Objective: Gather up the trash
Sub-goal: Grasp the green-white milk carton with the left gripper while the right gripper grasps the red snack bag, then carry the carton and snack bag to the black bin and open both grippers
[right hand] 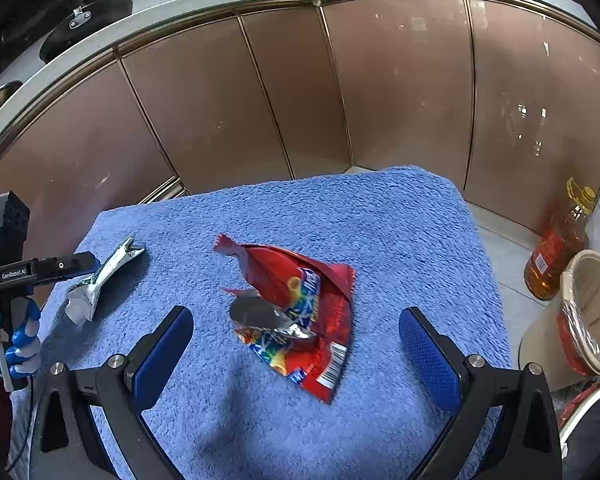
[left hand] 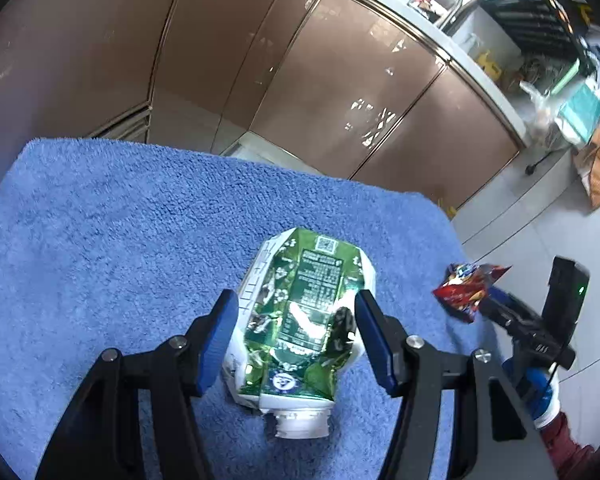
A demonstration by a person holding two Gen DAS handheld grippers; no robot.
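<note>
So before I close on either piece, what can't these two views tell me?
- Carton, left wrist view: whether the pads touch it; the carton's own bulge hides the contact.
- Red wrapper, right wrist view: its underside, and what it holds.
- Bin, right wrist view: cut off by the frame edge; contents unseen.
- Carton print: too small to read.

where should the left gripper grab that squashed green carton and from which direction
Grip the green carton across its flattened mid-body, coming from the spout end, as the left gripper already straddles it. It lies flat on the blue towel, so its side edges probably suit the pads better than the stubby white spout.
</note>
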